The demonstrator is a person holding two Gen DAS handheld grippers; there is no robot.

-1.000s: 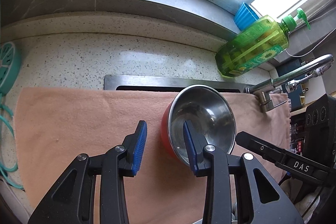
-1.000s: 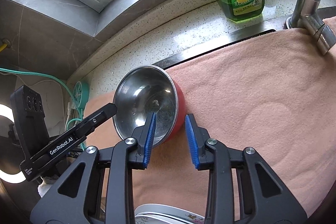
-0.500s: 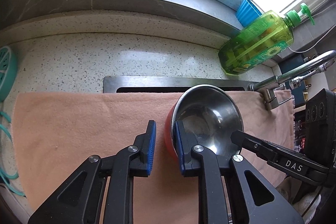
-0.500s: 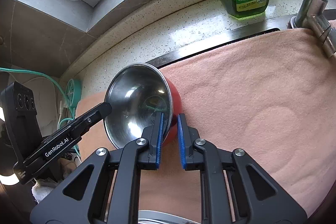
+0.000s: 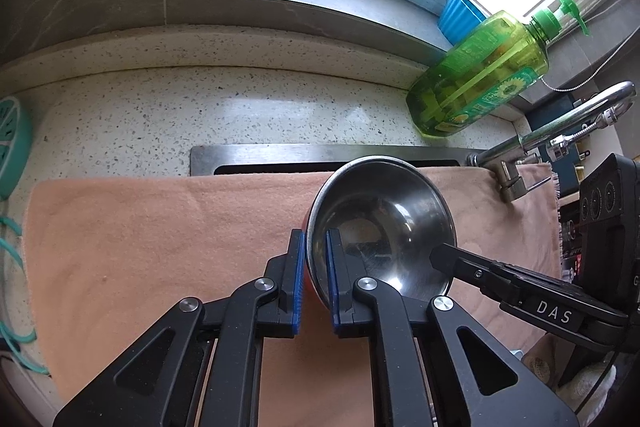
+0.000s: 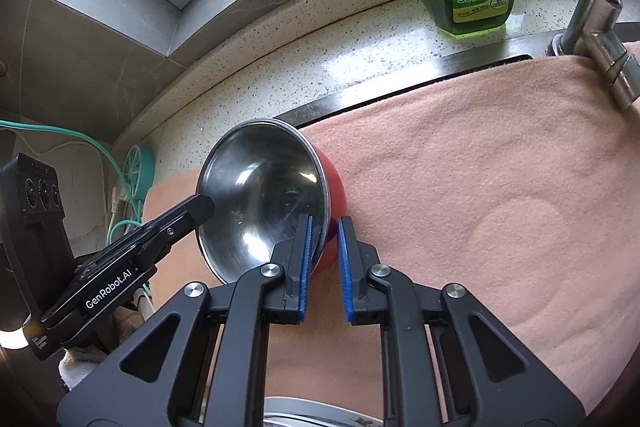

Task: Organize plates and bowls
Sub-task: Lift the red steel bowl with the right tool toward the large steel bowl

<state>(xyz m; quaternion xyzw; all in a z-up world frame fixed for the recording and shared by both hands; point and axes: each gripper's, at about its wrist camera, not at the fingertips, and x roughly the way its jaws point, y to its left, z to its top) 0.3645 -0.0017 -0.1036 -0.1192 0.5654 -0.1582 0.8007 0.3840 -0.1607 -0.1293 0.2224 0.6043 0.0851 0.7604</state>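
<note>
A steel bowl (image 5: 384,223) with a red outside rests on the pink towel (image 5: 140,247) by the sink. My left gripper (image 5: 314,239) is shut on its near left rim, one blue pad inside and one on the red wall. In the right wrist view the same bowl (image 6: 260,195) has my right gripper (image 6: 324,223) shut on its right rim in the same way. Each view shows the other gripper's black finger at the opposite rim. A plate's edge (image 6: 320,415) peeks in at the bottom of the right wrist view.
A green dish soap bottle (image 5: 480,83) and a blue cup (image 5: 458,15) stand near the window sill. The chrome faucet (image 5: 560,131) rises at the towel's right end. A teal round object (image 5: 12,147) and green cables lie at the left on the speckled counter.
Both pairs of jaws, which stood apart astride the bowl's rim, have closed onto it from opposite sides. The bowl has stayed in about the same spot.
</note>
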